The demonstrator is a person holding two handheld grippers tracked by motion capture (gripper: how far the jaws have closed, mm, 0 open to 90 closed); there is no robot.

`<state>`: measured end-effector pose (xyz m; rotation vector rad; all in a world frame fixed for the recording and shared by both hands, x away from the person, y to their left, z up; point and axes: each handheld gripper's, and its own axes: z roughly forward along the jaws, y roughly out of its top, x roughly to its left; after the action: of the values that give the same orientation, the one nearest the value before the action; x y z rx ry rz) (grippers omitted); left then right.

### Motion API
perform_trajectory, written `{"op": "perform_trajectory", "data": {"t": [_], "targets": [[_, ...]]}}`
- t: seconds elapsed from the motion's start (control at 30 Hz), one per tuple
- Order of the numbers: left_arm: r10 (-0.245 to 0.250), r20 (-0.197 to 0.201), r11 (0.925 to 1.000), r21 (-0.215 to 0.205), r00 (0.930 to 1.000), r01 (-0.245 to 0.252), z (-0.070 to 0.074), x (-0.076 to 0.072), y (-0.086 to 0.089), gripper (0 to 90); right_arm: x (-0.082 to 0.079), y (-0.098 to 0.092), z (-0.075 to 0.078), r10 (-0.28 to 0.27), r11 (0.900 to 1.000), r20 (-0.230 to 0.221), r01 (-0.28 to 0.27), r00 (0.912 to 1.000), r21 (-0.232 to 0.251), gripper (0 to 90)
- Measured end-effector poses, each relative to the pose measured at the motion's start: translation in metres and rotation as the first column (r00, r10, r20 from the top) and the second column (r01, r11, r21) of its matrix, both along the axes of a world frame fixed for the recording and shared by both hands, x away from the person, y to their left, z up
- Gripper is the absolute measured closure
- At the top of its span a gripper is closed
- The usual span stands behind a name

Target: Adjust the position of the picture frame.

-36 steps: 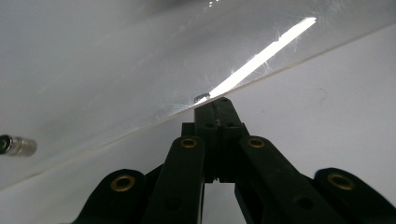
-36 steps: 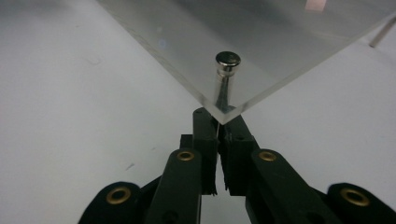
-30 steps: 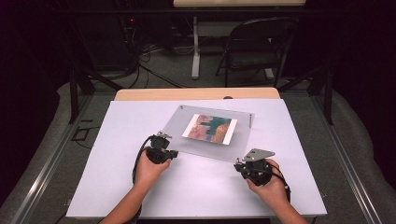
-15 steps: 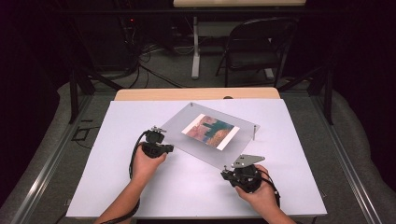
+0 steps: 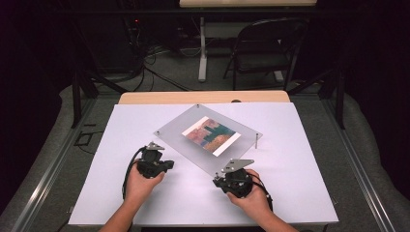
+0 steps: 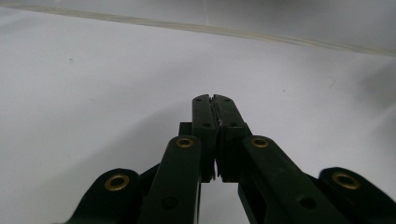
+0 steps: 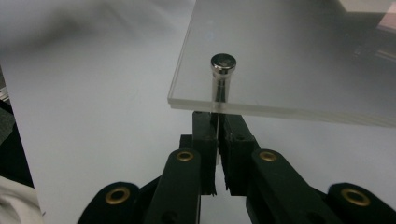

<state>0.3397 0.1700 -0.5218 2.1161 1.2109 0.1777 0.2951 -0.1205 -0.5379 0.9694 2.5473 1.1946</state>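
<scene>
On white table, clear acrylic frame sits turned further than a second ago, corner toward right gripper. Both hands lie lower, nearer table's front edge. Left gripper jaws together, empty, aimed at bare table. Right gripper view: jaws closed beneath frame corner, at steel standoff.

A clear, glossy acrylic panel with polished edges rests on a shiny metal standoff capped by a rounded chrome head. Beneath it, the table wears a smooth, matt white sheet; matt black plastic fingers carry brass-coloured rivets.
</scene>
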Motion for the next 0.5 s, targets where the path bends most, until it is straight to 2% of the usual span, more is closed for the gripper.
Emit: {"op": "perform_trajectory", "data": {"t": [0.13,0.27,0.43,0.5], "targets": [[-0.015,0.009,0.9997,-0.019,0.9998,0.016,0.000,-0.010,0.001,85.8,0.002,0.013,-0.006,0.020,1.000,-0.003,-0.020,0.9998,-0.014,85.1],[-0.024,0.003,0.9990,-0.038,0.9997,0.024,-0.001,-0.016,-0.001,81.9,0.001,0.017,-0.012,0.030,0.999,0.000,-0.030,0.9996,-0.033,84.5],[-0.044,0.010,0.9985,-0.032,0.9990,0.045,-0.005,-0.022,-0.009,77.6,0.002,0.015,-0.015,0.028,0.999,-0.012,-0.029,0.9995,-0.016,83.0],[-0.052,0.022,0.9977,-0.042,0.9984,0.053,-0.005,-0.026,-0.012,73.7,0.003,0.011,-0.015,0.024,1.000,-0.036,-0.024,0.9991,0.018,80.5]]}}
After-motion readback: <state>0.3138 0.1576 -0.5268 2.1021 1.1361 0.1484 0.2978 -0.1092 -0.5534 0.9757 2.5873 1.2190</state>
